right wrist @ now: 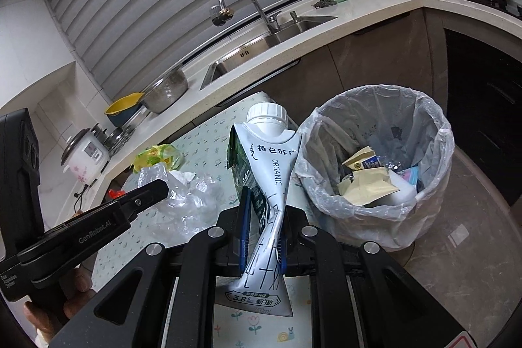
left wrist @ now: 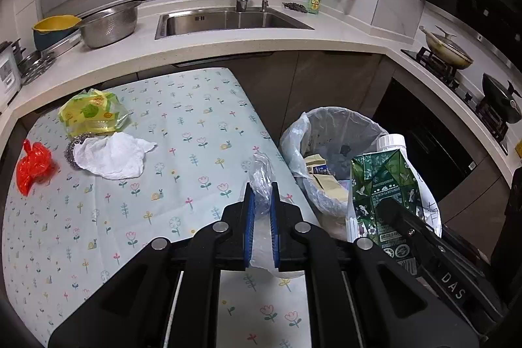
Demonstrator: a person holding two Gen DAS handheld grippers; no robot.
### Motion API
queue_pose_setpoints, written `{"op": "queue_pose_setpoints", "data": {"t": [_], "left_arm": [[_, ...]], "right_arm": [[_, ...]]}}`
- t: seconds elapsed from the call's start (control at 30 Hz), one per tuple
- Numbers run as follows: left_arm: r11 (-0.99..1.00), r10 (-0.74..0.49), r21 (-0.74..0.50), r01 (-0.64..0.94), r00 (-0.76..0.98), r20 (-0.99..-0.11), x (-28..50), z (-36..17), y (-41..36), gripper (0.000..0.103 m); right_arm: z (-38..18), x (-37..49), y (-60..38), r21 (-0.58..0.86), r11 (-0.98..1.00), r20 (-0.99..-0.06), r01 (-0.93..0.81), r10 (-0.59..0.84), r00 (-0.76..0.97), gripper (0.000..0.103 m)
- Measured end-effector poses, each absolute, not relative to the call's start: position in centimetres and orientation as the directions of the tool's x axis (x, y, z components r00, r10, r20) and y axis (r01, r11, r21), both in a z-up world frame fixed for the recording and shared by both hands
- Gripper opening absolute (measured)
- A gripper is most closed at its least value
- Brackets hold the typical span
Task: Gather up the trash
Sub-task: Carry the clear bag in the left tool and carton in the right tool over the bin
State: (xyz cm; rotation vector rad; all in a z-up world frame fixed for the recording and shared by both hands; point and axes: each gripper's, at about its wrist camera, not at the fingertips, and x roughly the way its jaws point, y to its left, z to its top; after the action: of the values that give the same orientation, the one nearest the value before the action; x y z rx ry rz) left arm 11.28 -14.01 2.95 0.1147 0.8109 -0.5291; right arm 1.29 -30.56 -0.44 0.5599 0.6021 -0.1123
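My left gripper (left wrist: 261,194) is shut on a clear plastic bag (left wrist: 261,175), held over the right edge of the flowered table (left wrist: 182,185). My right gripper (right wrist: 262,211) is shut on a crushed green-and-white milk carton (right wrist: 270,158) with a white cap, held beside the lined trash bin (right wrist: 434,132). The carton (left wrist: 381,185) also shows in the left wrist view in front of the bin (left wrist: 329,119). On the table lie a red plastic scrap (left wrist: 32,165), a white tissue (left wrist: 111,155) over a steel scourer (left wrist: 73,145), and a yellow-green wrapper (left wrist: 91,113).
The bin holds paper and packaging scraps (right wrist: 365,185). Behind the table runs a counter with a sink (left wrist: 228,18), a steel colander (left wrist: 109,25) and a yellow bowl (left wrist: 55,25). A stove with pans (left wrist: 447,49) stands at the right. A rice cooker (right wrist: 84,158) sits at the left.
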Motion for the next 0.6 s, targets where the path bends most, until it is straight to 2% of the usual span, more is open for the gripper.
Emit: {"op": "queue_pose_setpoints", "data": {"t": [0.27,0.6], "left_arm": [[0.814,-0.442,-0.071,0.576,0.536,-0.719,11.0,2.9,-18.9,0.009],[0.727,-0.525,-0.124,0.676,0.43,-0.735,12.7,1.7,-25.1,0.009]], "right_arm": [[-1.4,0.2,-34.5,0.463,0.82,-0.575,0.338,-0.012,0.818,0.013],[-2.9,0.1,-39.5,0.445,0.785,-0.6,0.431,-0.096,0.794,0.013]]}}
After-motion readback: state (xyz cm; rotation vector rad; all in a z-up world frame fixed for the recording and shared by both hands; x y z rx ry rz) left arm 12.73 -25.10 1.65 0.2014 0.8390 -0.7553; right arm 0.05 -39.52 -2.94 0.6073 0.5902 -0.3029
